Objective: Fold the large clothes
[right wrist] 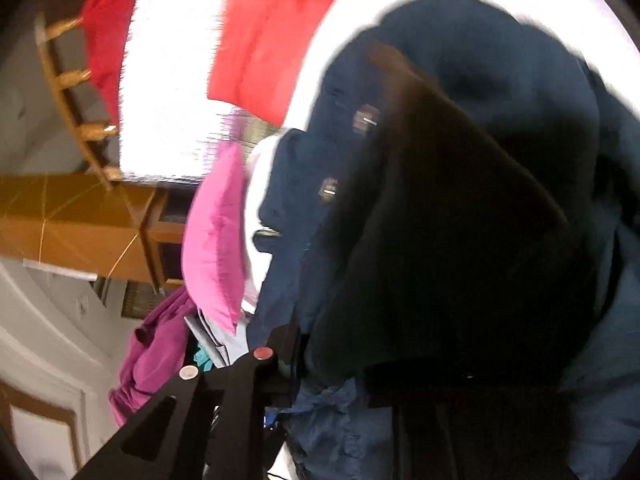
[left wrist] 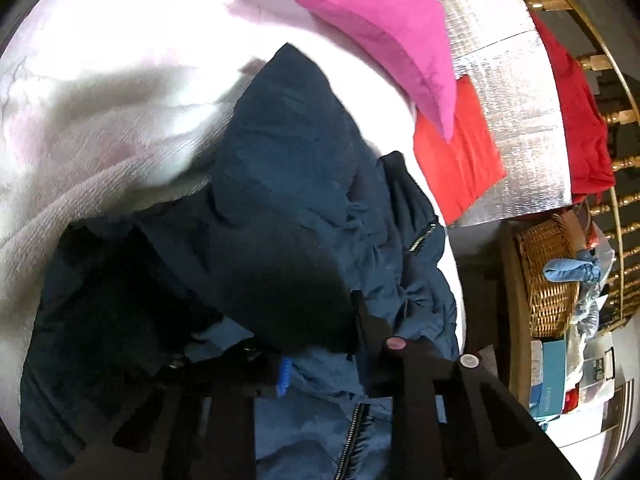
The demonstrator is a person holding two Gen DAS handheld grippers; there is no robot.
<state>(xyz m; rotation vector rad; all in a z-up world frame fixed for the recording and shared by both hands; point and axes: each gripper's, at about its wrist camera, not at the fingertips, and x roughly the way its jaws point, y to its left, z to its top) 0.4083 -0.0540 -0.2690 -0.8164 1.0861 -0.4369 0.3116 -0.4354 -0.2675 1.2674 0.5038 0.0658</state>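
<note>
Gripping stage of the fold, seemingly: left gripper (left wrist: 320, 364) clamped on navy jacket (left wrist: 280, 184), bunched over white blanket (left wrist: 100, 120); right gripper (right wrist: 316, 364) likewise pinching its fabric. Next, probably, lifting and spreading flat. Nearby: pink pillow (left wrist: 380, 28), red pillow (left wrist: 460, 152), wicker basket (left wrist: 548, 280), crowding the laying space.

We see our left hand-held gripper (left wrist: 316, 344) as flat matte-black fingers with cut-out slots — two round pale studs on one (left wrist: 436, 360), a blue ridged strip inside. Our right hand-held gripper (right wrist: 340, 360) matches — black, slotted, two studs.
</note>
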